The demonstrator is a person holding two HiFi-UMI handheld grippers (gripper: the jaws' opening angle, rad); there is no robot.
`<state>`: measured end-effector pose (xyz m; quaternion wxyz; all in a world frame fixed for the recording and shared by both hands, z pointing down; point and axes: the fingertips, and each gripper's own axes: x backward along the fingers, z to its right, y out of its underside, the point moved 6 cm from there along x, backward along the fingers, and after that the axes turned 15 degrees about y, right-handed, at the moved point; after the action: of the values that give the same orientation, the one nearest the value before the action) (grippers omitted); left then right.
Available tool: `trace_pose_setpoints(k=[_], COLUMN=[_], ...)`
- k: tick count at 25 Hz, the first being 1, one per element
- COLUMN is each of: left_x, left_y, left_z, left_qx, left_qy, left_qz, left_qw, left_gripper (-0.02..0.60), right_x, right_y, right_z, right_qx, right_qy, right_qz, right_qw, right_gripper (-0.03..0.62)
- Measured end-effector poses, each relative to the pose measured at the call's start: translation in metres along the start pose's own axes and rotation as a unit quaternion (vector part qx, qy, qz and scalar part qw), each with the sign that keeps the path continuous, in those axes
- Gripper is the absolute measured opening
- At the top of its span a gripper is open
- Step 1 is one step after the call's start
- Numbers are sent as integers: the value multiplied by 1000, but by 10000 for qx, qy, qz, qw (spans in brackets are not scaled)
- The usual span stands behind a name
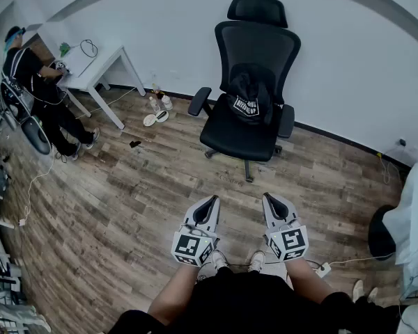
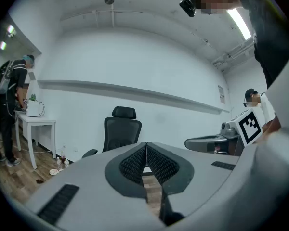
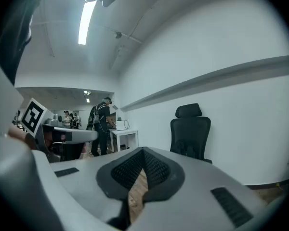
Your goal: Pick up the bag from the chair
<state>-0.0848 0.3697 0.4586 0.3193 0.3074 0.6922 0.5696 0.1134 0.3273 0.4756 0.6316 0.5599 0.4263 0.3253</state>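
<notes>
Barely started, by my read: black bag (image 1: 249,97) w/ white print sits on the seat of the black office chair (image 1: 260,44), leaning on its backrest, untouched. Left gripper (image 1: 209,200) & right gripper (image 1: 269,198) are side by side, well short of the chair, over the wood floor (image 1: 125,207), pointing toward it. Both have jaws pressed together, nothing btwn them. Left to do: approach chair, open up, clamp bag, lift it off.

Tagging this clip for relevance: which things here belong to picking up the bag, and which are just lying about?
Job: black bag, office chair, left hand-held gripper, right hand-held gripper.
Lying about: white table, bottles on the floor, white dish beside them.
</notes>
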Motion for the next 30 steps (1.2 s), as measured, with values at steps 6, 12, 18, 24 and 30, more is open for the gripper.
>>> trace_pose_setpoints(k=[6, 12, 18, 24, 30], left_x=[-4, 1, 18, 40, 39], left_y=[2, 1, -2, 5, 16], left_z=[-3, -7, -15, -31, -43], left_qx=[-119, -141, -173, -35, 37], left_qy=[-62, -106, -55, 98, 373], left_qz=[-116, -183, -206, -237, -360], left_qw=[9998, 9997, 9996, 9997, 9986], left_gripper=[21, 21, 21, 21, 21], right_x=[-8, -13, -15, -15, -16], right_y=[-4, -7, -8, -5, 4], right_z=[3, -5, -22, -42, -47], right_qx=[-125, -115, -320, -366, -324], right_qy=[3, -85, -175, 72, 261], right_qz=[-77, -41, -162, -264, -402], right_qw=[9999, 9999, 9992, 9990, 9983], right_gripper=[20, 19, 20, 20, 20])
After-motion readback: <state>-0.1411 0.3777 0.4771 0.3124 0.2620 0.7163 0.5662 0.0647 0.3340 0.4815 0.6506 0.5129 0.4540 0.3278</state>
